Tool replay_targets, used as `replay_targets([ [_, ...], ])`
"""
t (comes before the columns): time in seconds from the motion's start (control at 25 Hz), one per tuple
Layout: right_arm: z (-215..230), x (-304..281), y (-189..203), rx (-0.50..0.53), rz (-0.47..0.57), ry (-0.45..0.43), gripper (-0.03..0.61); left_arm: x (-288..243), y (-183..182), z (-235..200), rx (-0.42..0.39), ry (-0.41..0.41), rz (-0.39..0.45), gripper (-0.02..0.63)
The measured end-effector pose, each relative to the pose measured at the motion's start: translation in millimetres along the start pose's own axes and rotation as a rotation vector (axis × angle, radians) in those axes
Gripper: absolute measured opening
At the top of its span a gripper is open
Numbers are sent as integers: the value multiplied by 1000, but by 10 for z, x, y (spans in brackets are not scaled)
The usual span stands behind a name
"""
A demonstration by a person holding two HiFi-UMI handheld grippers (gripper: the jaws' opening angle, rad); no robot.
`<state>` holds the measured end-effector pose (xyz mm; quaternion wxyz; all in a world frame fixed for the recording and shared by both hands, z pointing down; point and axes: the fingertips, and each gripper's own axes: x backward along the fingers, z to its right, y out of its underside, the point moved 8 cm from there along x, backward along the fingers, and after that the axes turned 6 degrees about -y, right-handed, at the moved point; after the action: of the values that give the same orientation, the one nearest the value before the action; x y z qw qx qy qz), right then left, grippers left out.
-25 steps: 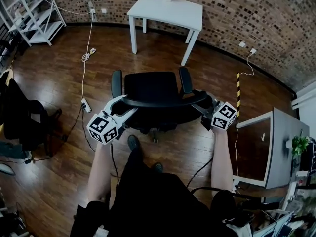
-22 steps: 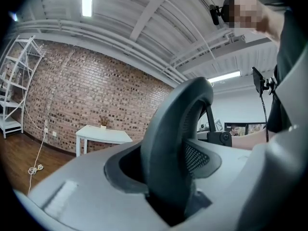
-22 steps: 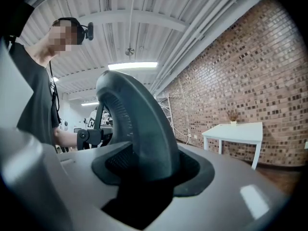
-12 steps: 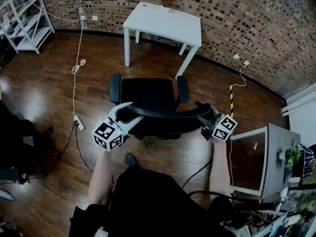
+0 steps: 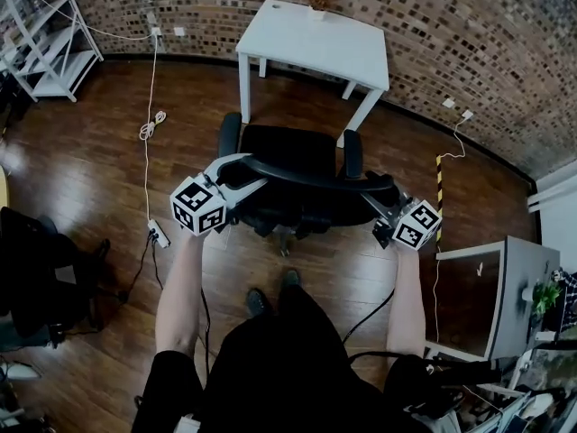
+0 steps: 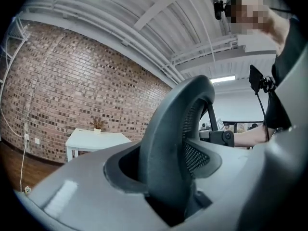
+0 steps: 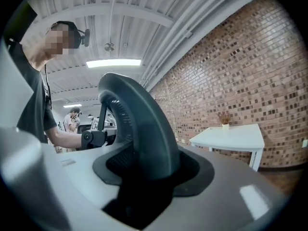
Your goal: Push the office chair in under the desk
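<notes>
The black office chair (image 5: 287, 152) has a matt plastic back frame filled with fine mesh cloth. The dark wooden plank floor (image 5: 81, 170) shines glossy. The white rectangular desk (image 5: 315, 39) looks smooth, the far brick wall (image 5: 451, 25) rough.

No legible text, labels, brands, numbers or signs in any view.

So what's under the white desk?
Its white legs, wood floor and the brick wall behind show in the gripper views. From above, the desktop covers most of that space, so I can't see all of it.
</notes>
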<state>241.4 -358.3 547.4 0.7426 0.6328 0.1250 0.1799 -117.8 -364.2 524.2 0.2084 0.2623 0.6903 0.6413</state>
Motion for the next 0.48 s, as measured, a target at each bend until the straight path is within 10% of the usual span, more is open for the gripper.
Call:
replay_targets([
  [0.48,849,-574,-668,-17,14,151,230,-1073,-409,-1229,57,84,-26,345],
])
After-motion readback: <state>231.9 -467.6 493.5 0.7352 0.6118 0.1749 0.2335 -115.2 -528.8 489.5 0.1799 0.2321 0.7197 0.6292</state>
